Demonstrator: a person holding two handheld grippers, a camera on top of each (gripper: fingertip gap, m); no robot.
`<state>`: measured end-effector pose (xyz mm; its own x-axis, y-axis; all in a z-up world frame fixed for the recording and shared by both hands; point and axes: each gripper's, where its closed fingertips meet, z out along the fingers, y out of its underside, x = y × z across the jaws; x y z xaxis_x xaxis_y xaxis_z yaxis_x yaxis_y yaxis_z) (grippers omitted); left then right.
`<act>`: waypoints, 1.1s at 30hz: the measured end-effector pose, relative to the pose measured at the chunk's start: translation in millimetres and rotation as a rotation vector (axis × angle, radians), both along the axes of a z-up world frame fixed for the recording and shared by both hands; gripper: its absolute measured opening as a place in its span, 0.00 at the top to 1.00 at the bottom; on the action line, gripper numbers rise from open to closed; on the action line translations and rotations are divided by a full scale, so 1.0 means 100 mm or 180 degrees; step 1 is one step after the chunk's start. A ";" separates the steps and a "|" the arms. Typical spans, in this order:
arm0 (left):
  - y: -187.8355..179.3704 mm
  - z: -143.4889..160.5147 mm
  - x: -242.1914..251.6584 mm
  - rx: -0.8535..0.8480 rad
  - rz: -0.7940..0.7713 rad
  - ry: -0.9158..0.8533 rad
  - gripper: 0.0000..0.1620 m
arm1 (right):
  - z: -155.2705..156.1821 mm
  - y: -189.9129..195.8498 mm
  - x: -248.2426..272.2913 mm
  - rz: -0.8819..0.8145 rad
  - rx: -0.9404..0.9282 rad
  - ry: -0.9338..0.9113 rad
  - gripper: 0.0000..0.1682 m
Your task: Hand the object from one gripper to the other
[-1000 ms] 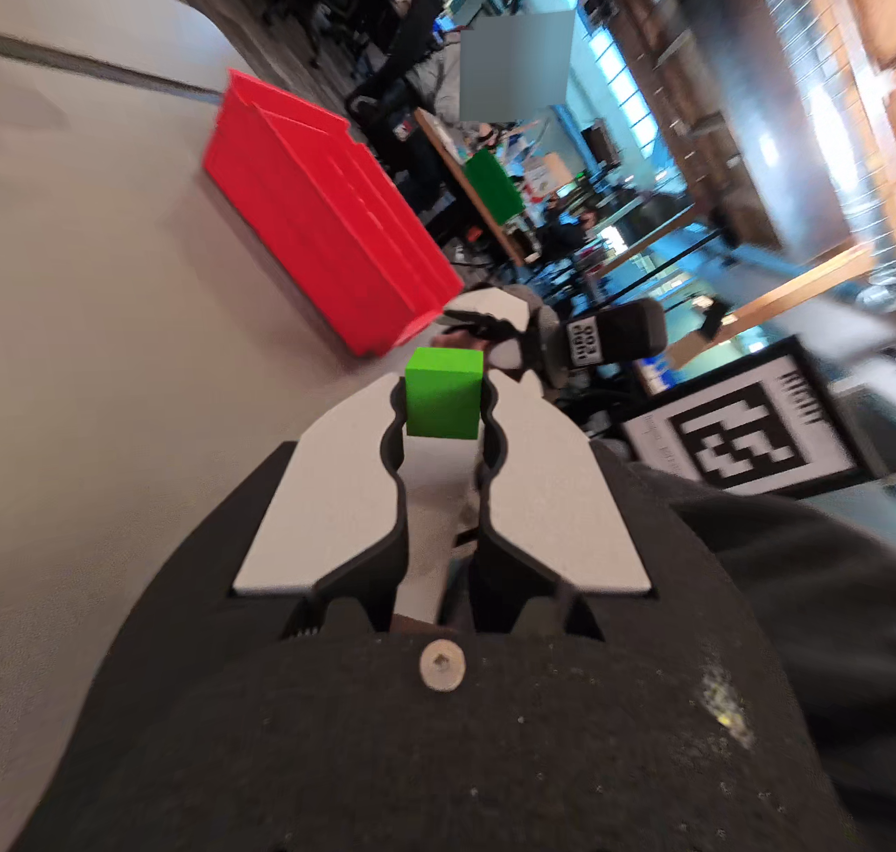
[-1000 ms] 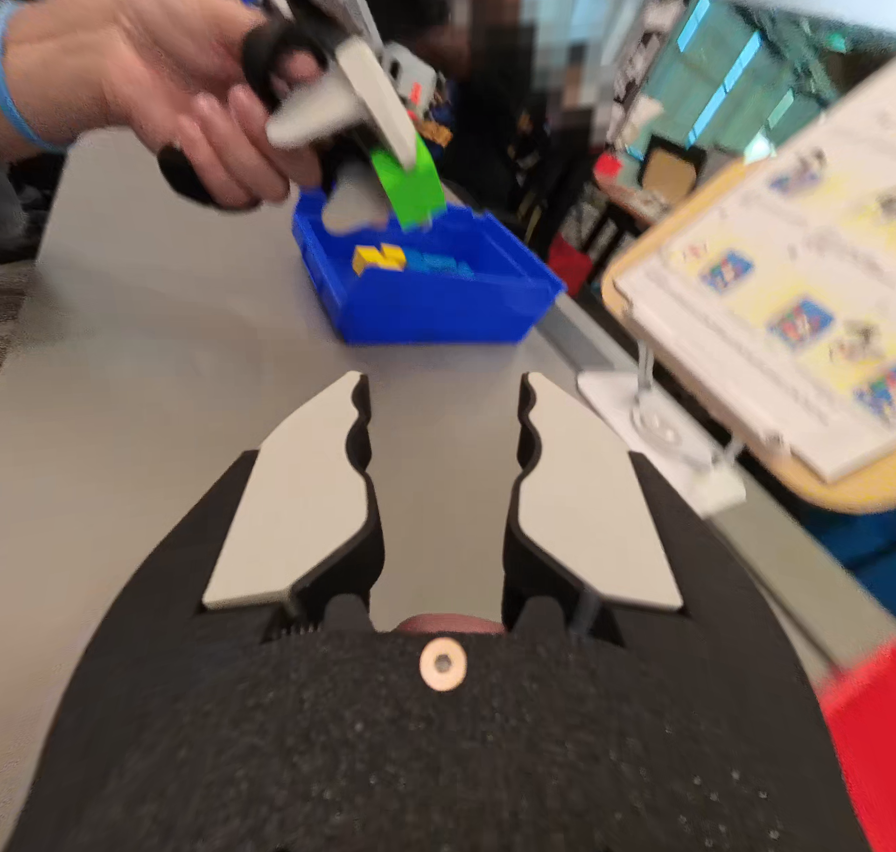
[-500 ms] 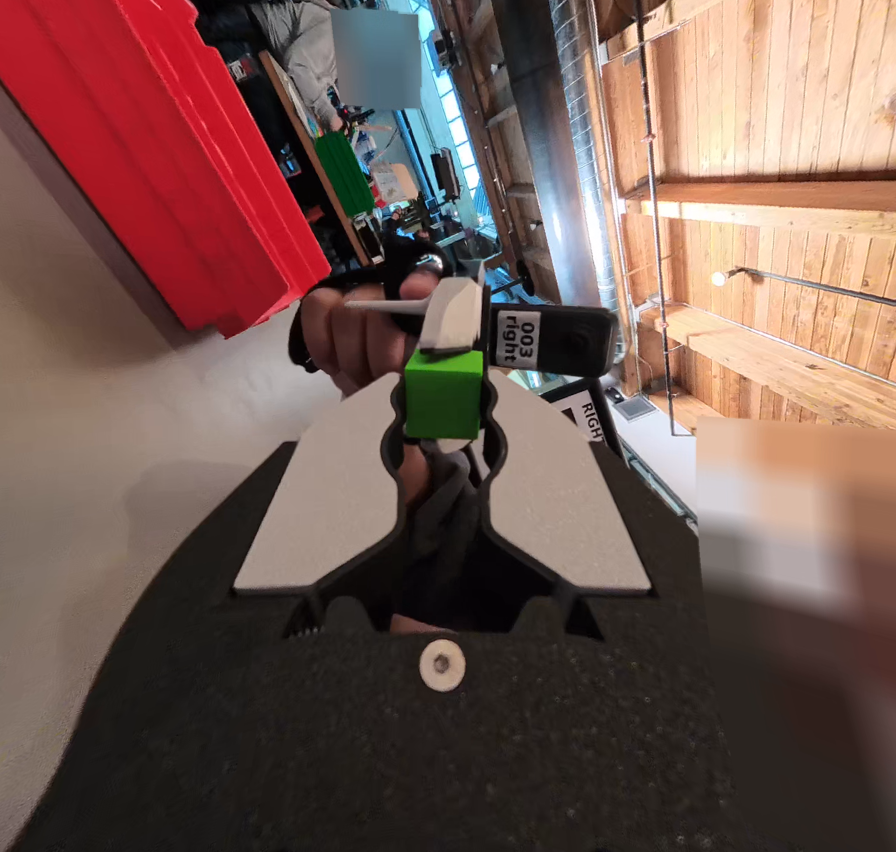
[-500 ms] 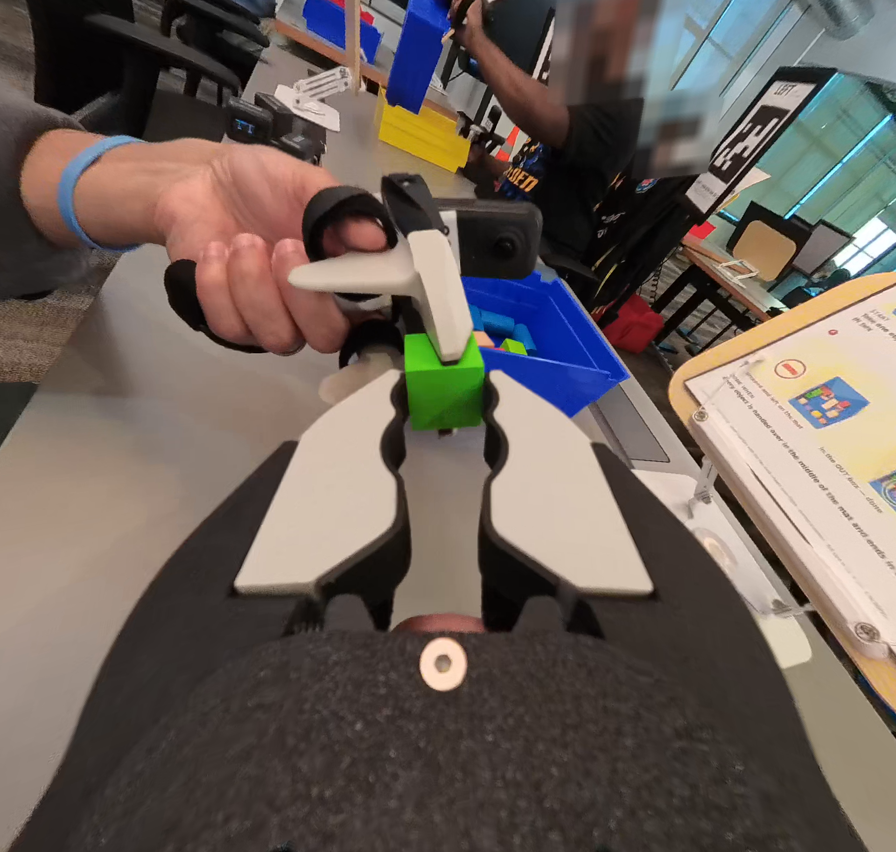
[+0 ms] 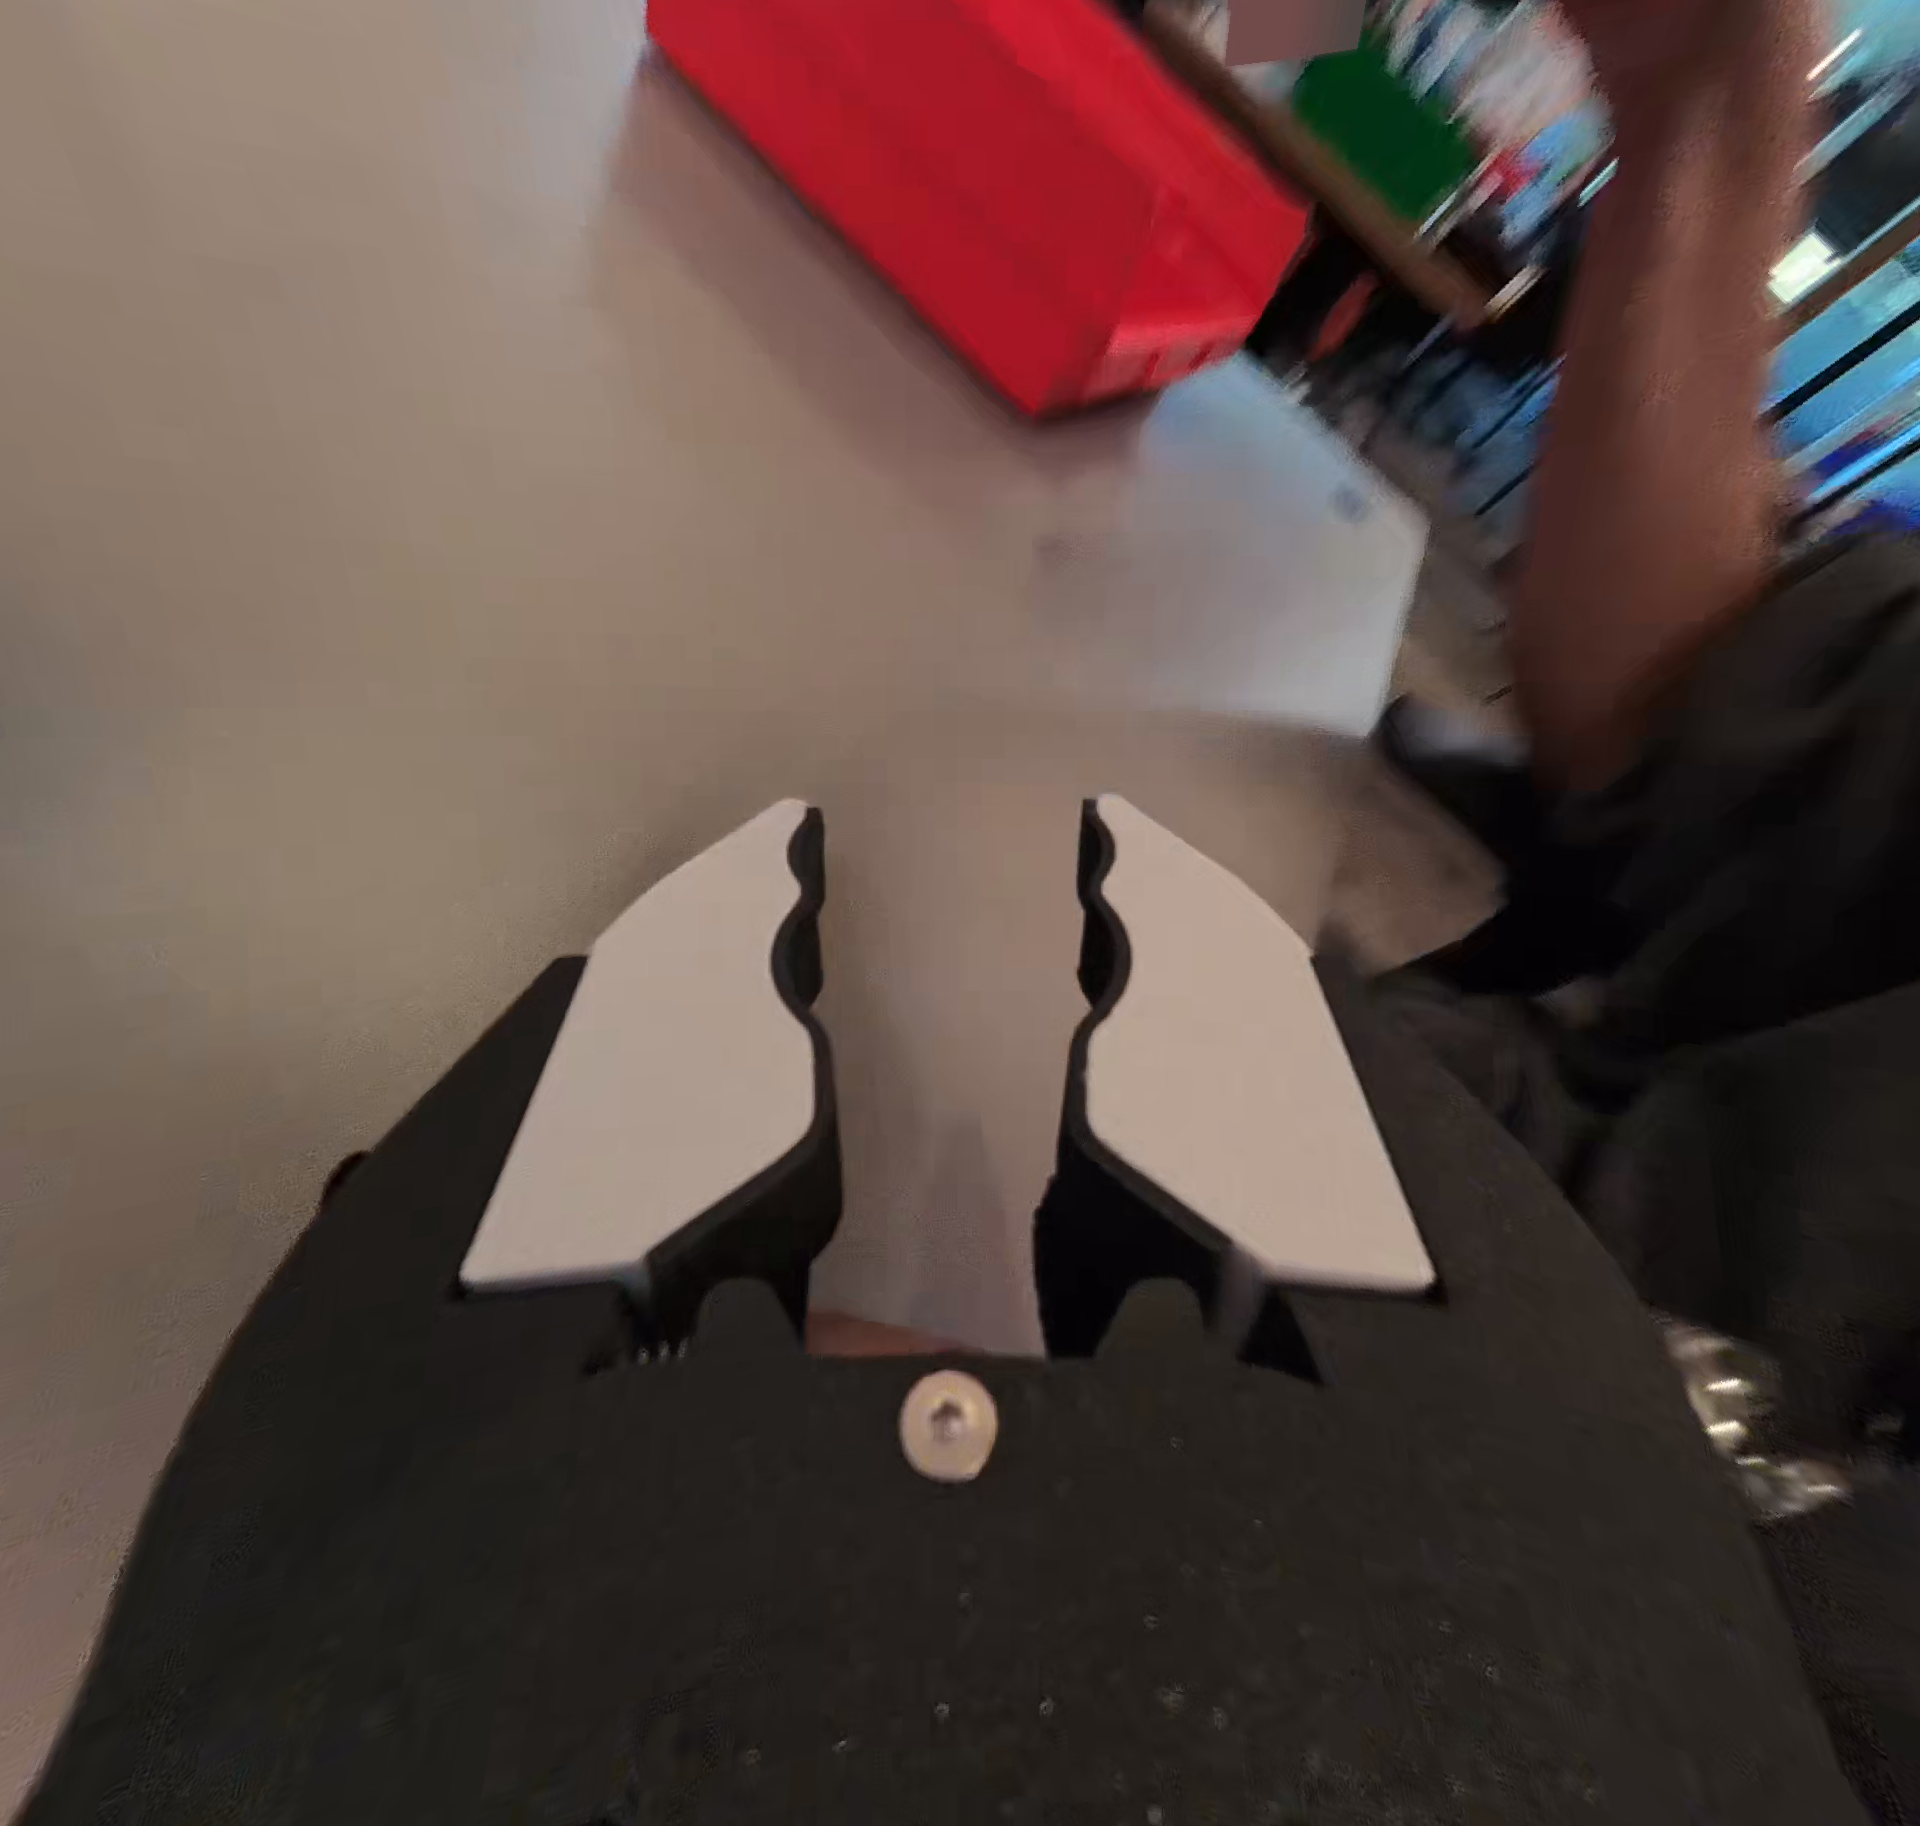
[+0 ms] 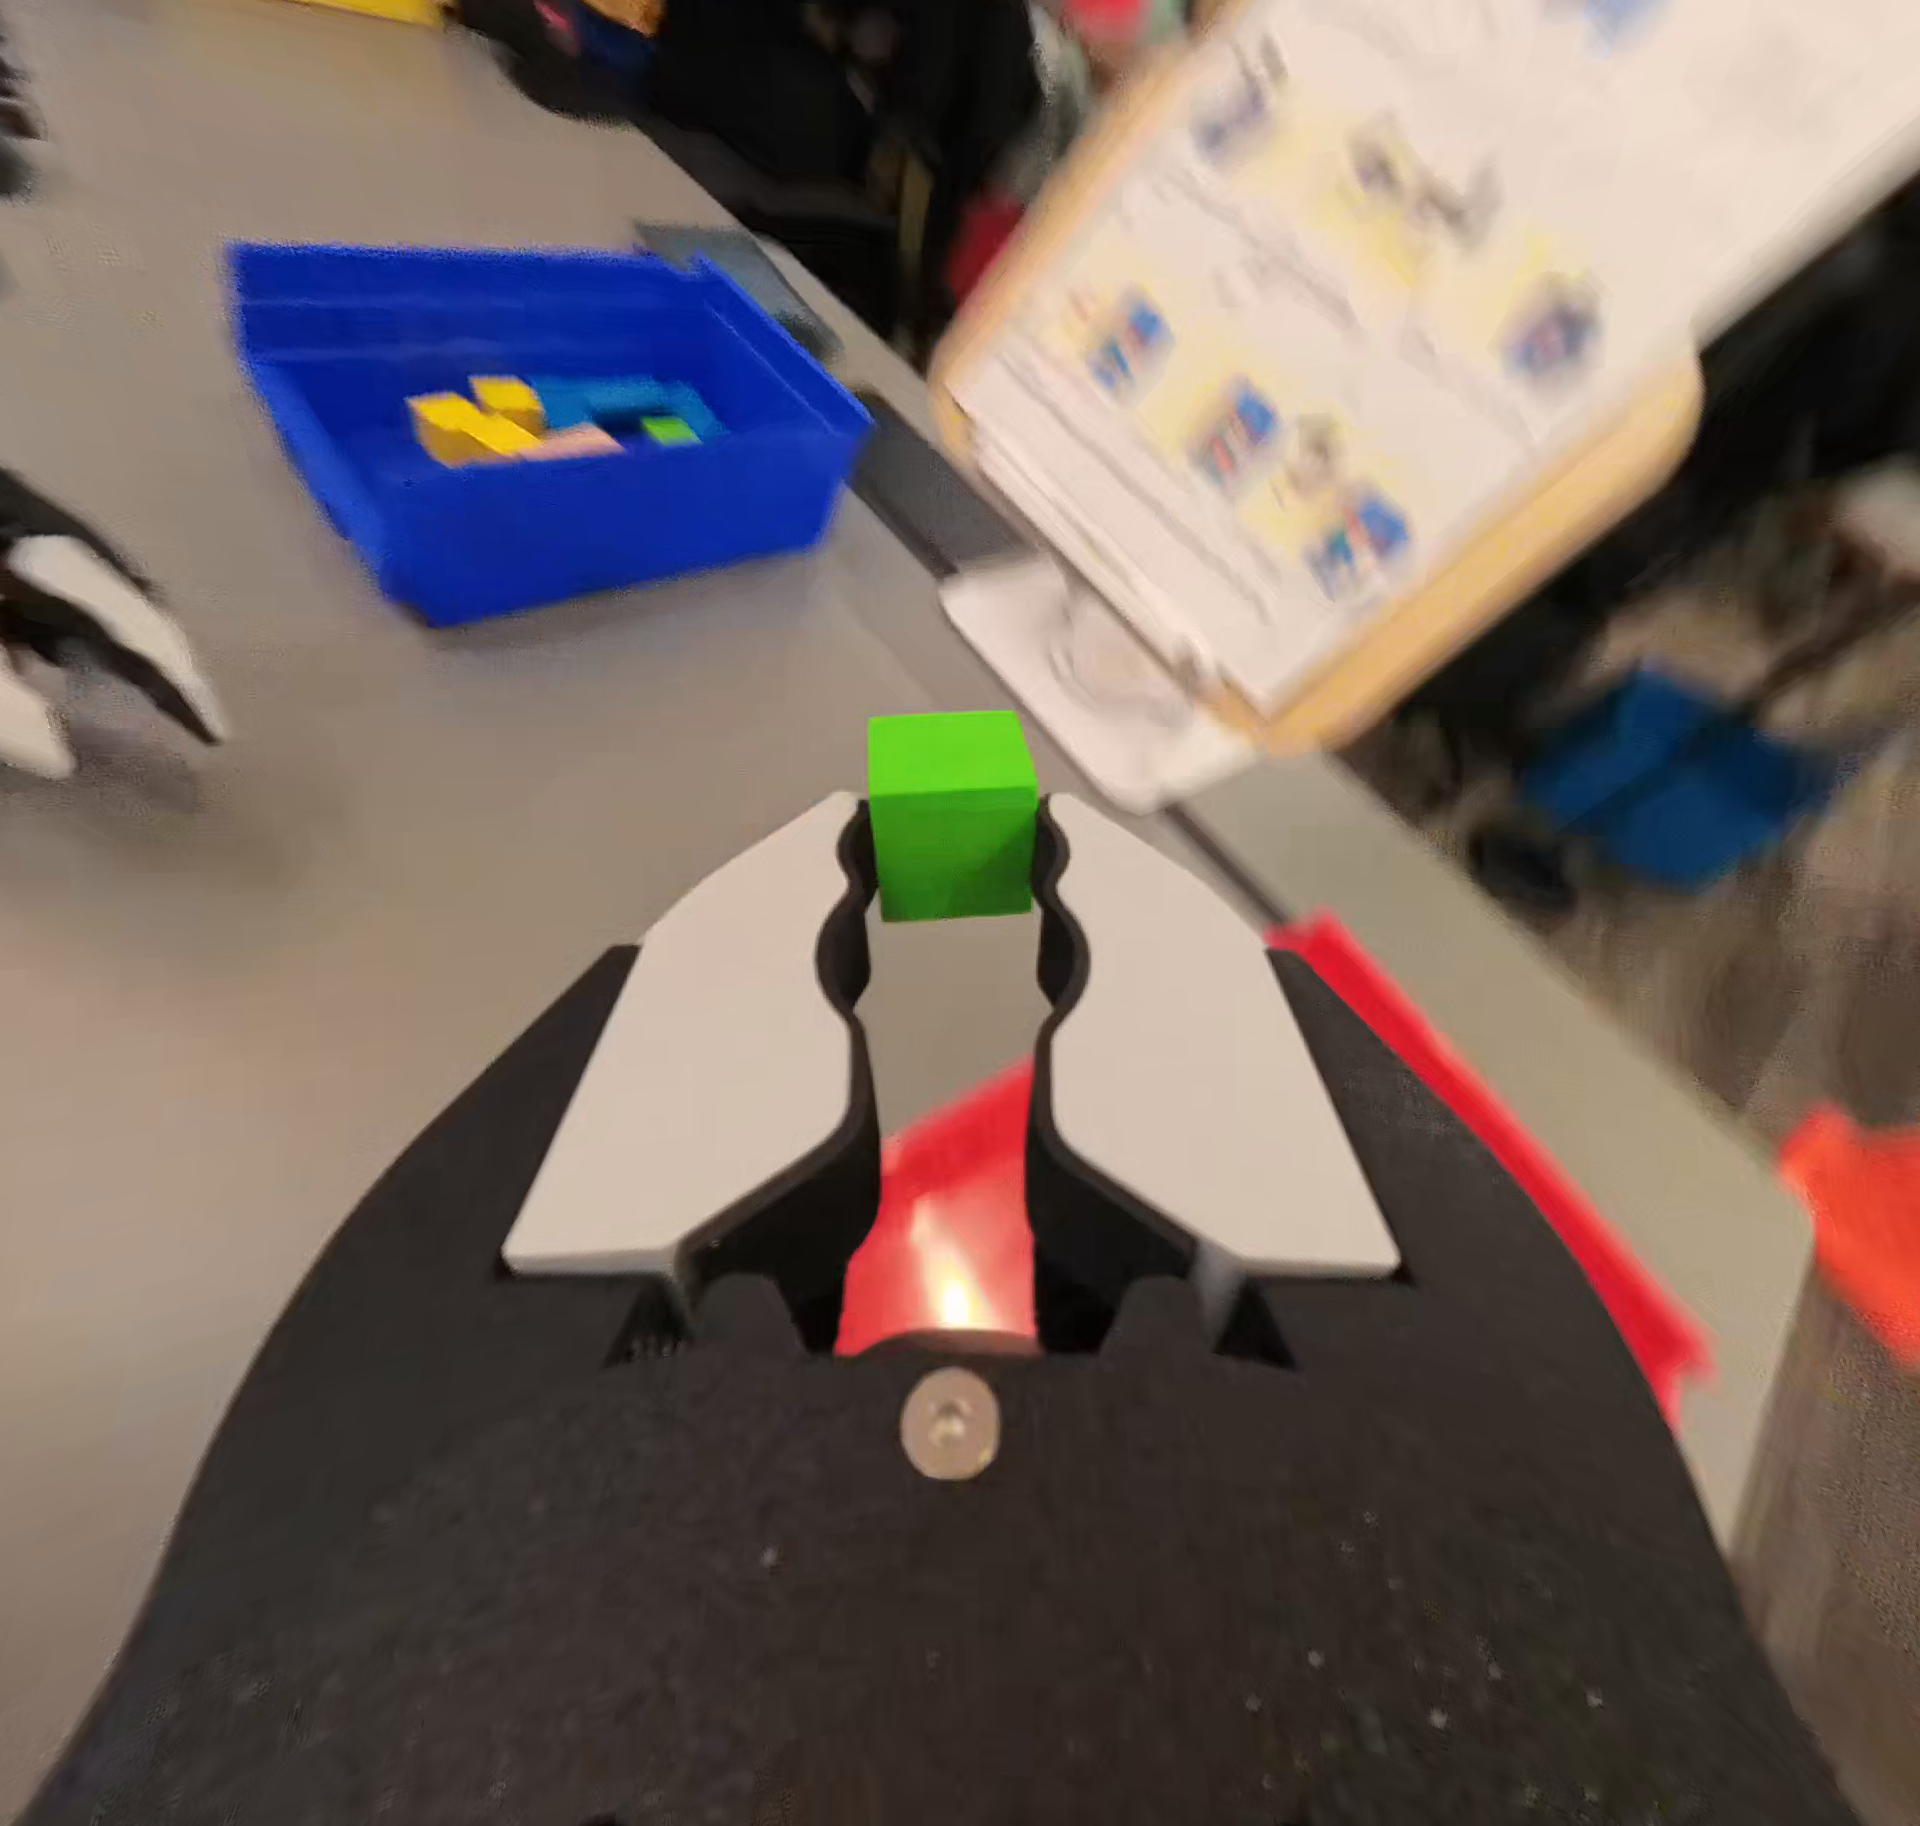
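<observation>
My right gripper point(image 6: 952, 820) is shut on a green cube point(image 6: 951, 815); both pads press on its sides and hold it above the grey table point(image 6: 416, 841). My left gripper point(image 5: 951, 820) is open with nothing between its fingers, over the bare table point(image 5: 312, 529). It also shows at the left edge of the right wrist view point(image 6: 94, 654), well apart from the cube. A person's forearm point(image 5: 1662, 374) crosses the right of the left wrist view.
A blue bin point(image 6: 540, 426) with several coloured blocks stands at the back left. A red bin point(image 5: 966, 145) stands on the table; its rim point(image 6: 1455, 1101) lies just below my right gripper. A tilted board with printed sheets point(image 6: 1403, 270) stands at the right.
The green cube passed from my left gripper to my right one: the right closed on it, then the left opened and pulled away. Both grippers have swung apart, and the views are blurred.
</observation>
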<state>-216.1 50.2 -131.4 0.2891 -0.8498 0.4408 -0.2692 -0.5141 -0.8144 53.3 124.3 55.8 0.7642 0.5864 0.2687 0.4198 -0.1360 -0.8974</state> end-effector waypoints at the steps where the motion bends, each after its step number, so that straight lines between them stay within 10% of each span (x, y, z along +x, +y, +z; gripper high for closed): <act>1: -0.02 -0.02 -0.01 0.0224 0.0011 0.0150 0.71 | -0.11 0.00 0.29 -0.0291 -0.0273 0.0038 0.83; 5: -0.04 0.11 0.08 0.0855 0.0049 0.0275 0.72 | -0.88 0.01 1.12 -0.1212 -0.1361 -0.0347 0.83; 16: -0.10 0.02 0.08 0.0459 -0.0111 0.0218 0.74 | -2.37 -0.10 0.80 -0.0581 -0.3141 -0.1443 0.83; 26: -0.13 -0.02 0.10 0.0595 -0.0152 0.0360 0.73 | -2.44 -0.11 0.77 -0.0585 -0.3325 -0.1275 0.77; 33: -0.03 0.15 -0.04 0.0956 0.0031 0.0419 0.73 | -1.03 -0.23 1.01 -0.1112 -0.1698 -0.0537 0.77</act>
